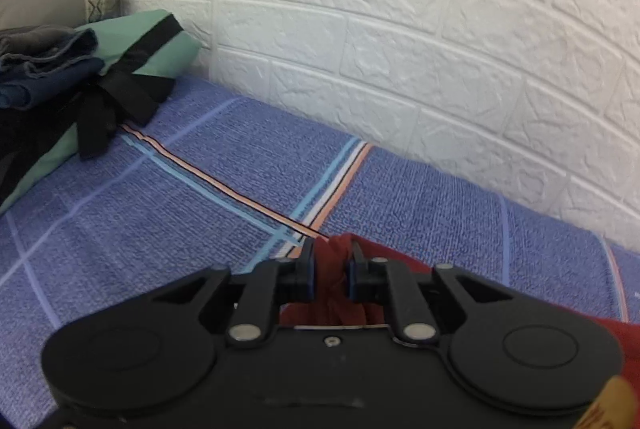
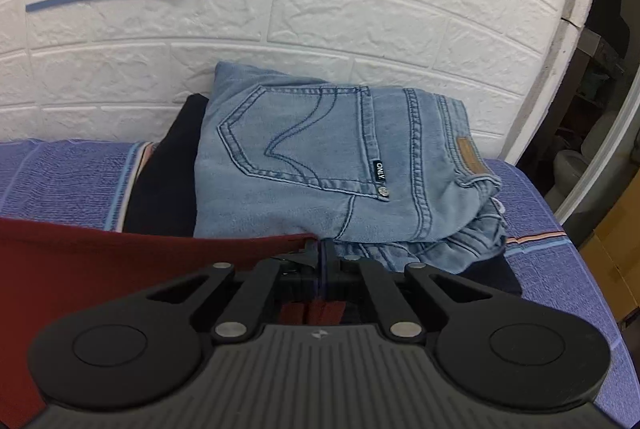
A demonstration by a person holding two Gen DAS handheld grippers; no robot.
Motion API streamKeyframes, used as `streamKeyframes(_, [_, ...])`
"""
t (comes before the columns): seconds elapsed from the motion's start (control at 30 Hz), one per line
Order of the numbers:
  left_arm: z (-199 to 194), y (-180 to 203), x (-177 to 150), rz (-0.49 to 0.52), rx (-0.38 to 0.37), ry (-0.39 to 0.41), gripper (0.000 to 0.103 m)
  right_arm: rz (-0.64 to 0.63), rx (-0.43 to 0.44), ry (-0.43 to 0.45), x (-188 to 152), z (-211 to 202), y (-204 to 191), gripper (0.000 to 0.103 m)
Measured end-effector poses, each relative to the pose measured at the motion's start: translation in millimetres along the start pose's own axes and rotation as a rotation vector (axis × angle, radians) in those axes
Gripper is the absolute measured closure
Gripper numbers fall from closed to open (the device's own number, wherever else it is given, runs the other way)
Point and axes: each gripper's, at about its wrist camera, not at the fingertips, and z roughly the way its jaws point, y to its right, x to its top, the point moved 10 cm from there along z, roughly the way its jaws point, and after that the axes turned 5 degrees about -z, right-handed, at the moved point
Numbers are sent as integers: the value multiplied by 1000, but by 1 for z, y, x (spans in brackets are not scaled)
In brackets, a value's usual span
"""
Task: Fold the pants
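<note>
The dark red pants (image 2: 120,265) lie on the blue striped bed cover (image 1: 200,197). My left gripper (image 1: 332,261) is shut on a bunched edge of the red pants (image 1: 332,281), a little above the cover. My right gripper (image 2: 320,253) is shut on another edge of the same red pants, which stretch away to its left. Most of the pants are hidden under both gripper bodies.
A pile of folded light blue jeans (image 2: 332,157) on dark clothes (image 2: 168,181) lies just ahead of the right gripper by the white brick wall (image 2: 360,9). A green pillow (image 1: 148,41) with loose clothes (image 1: 44,65) is at the left. The bed edge (image 2: 592,269) is at the right.
</note>
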Motion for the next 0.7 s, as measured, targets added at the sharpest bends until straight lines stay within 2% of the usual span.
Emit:
streamKeyframes(0.07, [6, 1, -5, 22, 8, -3, 86, -3, 1, -17, -2, 7, -2, 103])
streamKeyframes(0.1, [9, 2, -7, 36, 11, -7, 82, 0, 2, -25, -2, 8, -2, 103])
streamKeyframes(0.17, [13, 3, -8, 68, 29, -1, 69, 15, 0, -33, -2, 9, -1, 100])
streamKeyframes(0.2, [14, 3, -7, 81, 40, 0, 53, 13, -4, -39, -2, 7, -1, 96])
streamKeyframes(0.23, [15, 3, -7, 92, 56, -6, 37, 3, -19, -44, -2, 5, 1, 82])
streamKeyframes(0.27, [13, 0, -5, 92, 74, -4, 33, -11, -39, -46, -1, 3, 3, 72])
streamKeyframes(0.3, [8, -3, -1, 84, 83, 4, 30, -18, -45, -43, -1, -3, 5, 71])
streamKeyframes(0.37, [-8, -8, 7, 45, 50, 28, 28, 0, -54, -14, 2, -18, 13, 56])
streamKeyframes(0.4, [-18, -11, 11, 28, 34, 40, 24, 13, -57, 8, 3, -28, 18, 53])
streamKeyframes(0.43, [-28, -15, 16, 16, 25, 54, 22, 28, -53, 29, 5, -37, 23, 46])
streamKeyframes(0.5, [-46, -19, 24, 8, 1, 75, 22, 52, -17, 60, 6, -54, 28, 45])
streamKeyframes(0.57, [-60, -19, 30, 11, -40, 70, 22, 36, 50, 89, 9, -67, 19, 45])
streamKeyframes(0.63, [-75, -7, 32, 51, -115, 51, 22, -6, 149, 103, 14, -74, -4, 44])
streamKeyframes(0.7, [-90, 10, 34, 144, -187, 71, 22, -62, 264, 98, 21, -79, -37, 34])
